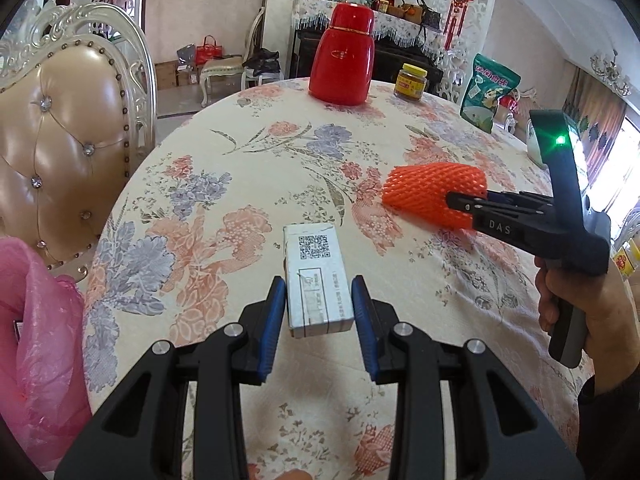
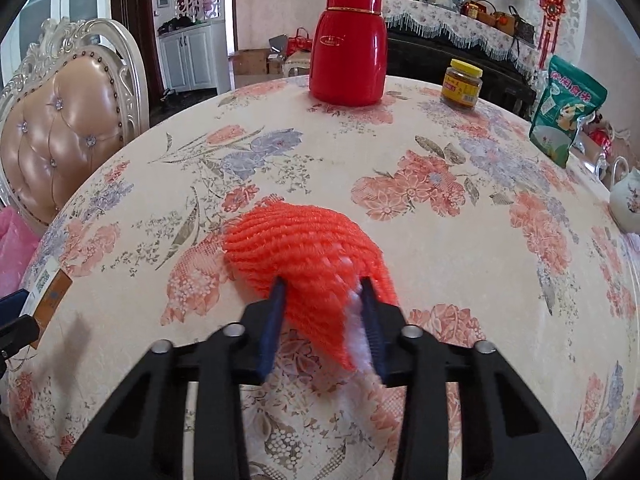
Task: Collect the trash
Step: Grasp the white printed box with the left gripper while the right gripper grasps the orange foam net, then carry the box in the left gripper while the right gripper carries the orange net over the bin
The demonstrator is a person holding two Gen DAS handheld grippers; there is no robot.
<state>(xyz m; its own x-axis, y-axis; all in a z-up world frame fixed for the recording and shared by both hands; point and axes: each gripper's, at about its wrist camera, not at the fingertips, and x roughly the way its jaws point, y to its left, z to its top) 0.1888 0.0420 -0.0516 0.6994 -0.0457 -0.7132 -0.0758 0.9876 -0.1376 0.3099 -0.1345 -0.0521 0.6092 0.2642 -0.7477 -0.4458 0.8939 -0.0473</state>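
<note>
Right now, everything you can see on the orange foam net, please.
The orange foam net is a soft, ribbed mesh sleeve, the kind fruit comes wrapped in, bulged into a rounded lump. It lies on the floral tablecloth, nearer than the red flask. The right gripper has its blue fingers on either side of the near end, pressing into it; a bit of white shows at that end beside the right finger. Whether it has lifted off the cloth cannot be told.

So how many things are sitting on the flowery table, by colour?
Red: 1, the red flask
Orange: 1, the foam net, with the right gripper around it
White: 2, the small box between the left gripper fingers, and the teapot
Yellow lid: 1, the jar
Green: 1, the snack bag
Total: 6
</note>
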